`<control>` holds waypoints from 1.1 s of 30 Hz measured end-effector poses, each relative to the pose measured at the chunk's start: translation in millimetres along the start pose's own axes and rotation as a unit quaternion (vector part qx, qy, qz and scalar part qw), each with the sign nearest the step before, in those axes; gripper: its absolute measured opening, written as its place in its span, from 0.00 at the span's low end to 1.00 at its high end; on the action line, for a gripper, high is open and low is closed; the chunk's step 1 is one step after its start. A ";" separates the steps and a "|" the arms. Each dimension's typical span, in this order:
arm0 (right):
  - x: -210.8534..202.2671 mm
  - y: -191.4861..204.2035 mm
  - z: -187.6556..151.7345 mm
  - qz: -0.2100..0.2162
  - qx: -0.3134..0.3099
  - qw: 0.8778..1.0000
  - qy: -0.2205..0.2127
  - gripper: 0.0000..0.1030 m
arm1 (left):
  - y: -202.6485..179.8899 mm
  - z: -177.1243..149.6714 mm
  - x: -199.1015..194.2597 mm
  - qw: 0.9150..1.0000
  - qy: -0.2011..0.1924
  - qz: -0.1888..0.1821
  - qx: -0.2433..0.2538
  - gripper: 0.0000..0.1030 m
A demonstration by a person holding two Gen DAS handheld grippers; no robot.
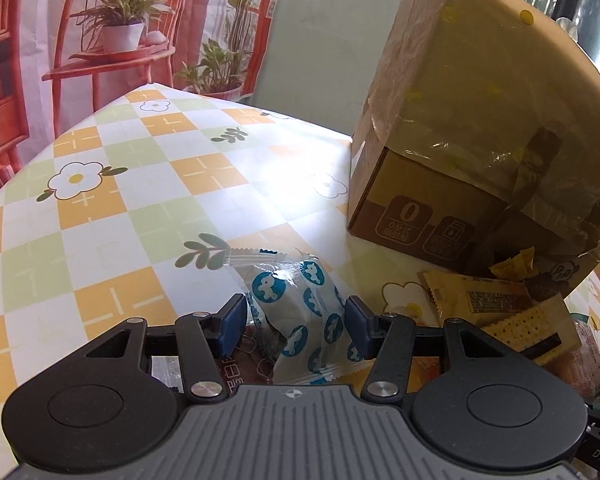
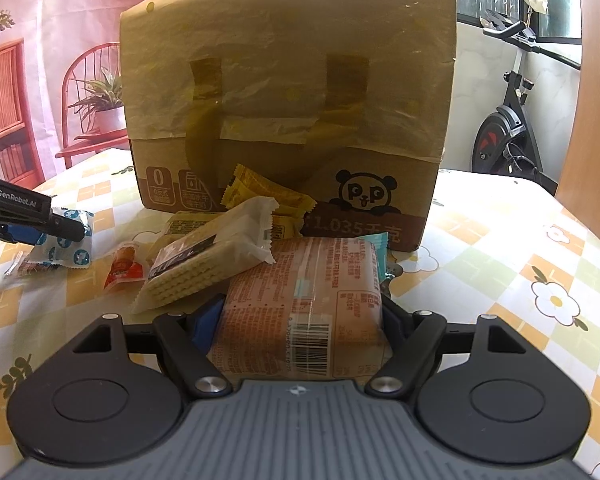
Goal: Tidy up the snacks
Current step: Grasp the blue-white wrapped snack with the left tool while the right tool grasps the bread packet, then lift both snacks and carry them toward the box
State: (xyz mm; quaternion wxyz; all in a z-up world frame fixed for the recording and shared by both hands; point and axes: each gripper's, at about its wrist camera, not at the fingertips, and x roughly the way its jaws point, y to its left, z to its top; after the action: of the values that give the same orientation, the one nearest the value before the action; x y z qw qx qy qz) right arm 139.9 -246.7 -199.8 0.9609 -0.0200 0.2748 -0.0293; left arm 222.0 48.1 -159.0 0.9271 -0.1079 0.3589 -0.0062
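my left gripper is closing its blue pads on a white packet with blue dots, both pads pressing its crumpled sides; packet is sitting on the checked tablecloth, well left of the cardboard box. under it a small reddish wrapper is showing, partly hidden.

my right gripper is standing wide, jaws hugging a fat orange-brown packet with a barcode, just in front of the box; pads are touching its sides.

crowding the box's front: a cracker pack is leaning on the brown packet's left edge, yellow sachets are lying against the box wall behind it, a teal wrapper is peeking out at the right, and a small red sachet is lying left of the crackers.
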 end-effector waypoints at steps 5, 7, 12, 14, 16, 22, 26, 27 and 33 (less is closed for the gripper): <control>-0.2 0.0 -0.2 0.001 -0.001 1.000 0.000 0.76 | -2.2 -2.0 -2.3 1.000 -0.010 0.003 0.002 0.46; -0.2 0.1 -0.2 0.001 -0.001 1.000 0.000 0.76 | -4.5 -2.1 -7.0 1.000 -0.014 0.007 0.006 0.42; -0.6 -0.4 -0.1 0.003 0.001 1.000 0.000 0.76 | -3.7 -3.2 -31.9 0.999 -0.042 0.003 0.002 0.35; -0.5 -0.6 0.1 0.003 0.001 1.000 0.000 0.76 | -2.5 -4.9 -40.6 0.999 -0.050 -0.005 -0.002 0.34; -0.7 -0.9 0.1 0.003 0.001 1.000 0.000 0.76 | -3.6 -8.3 -47.7 0.998 -0.056 -0.009 0.003 0.34; -0.8 -1.0 -0.2 0.003 0.000 1.000 0.000 0.76 | -17.3 -25.6 -56.8 0.998 -0.048 -0.038 0.033 0.33; -0.7 -0.9 -0.4 0.002 -0.001 1.000 0.000 0.76 | -24.1 -38.4 -52.0 0.997 -0.032 -0.050 0.048 0.33; -0.8 -1.0 -0.4 0.002 -0.002 1.000 0.000 0.76 | -24.9 -40.1 -51.0 0.997 -0.030 -0.052 0.050 0.33; -0.3 -0.4 -0.5 0.002 -0.002 1.000 0.000 0.76 | -19.3 -44.5 -50.1 0.997 -0.026 -0.054 0.044 0.33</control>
State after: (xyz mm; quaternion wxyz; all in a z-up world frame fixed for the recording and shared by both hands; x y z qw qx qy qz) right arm 139.3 -247.1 -200.1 0.9609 -0.0214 0.2748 -0.0265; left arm 156.4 25.0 -153.8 0.9383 -0.0862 0.3277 -0.0693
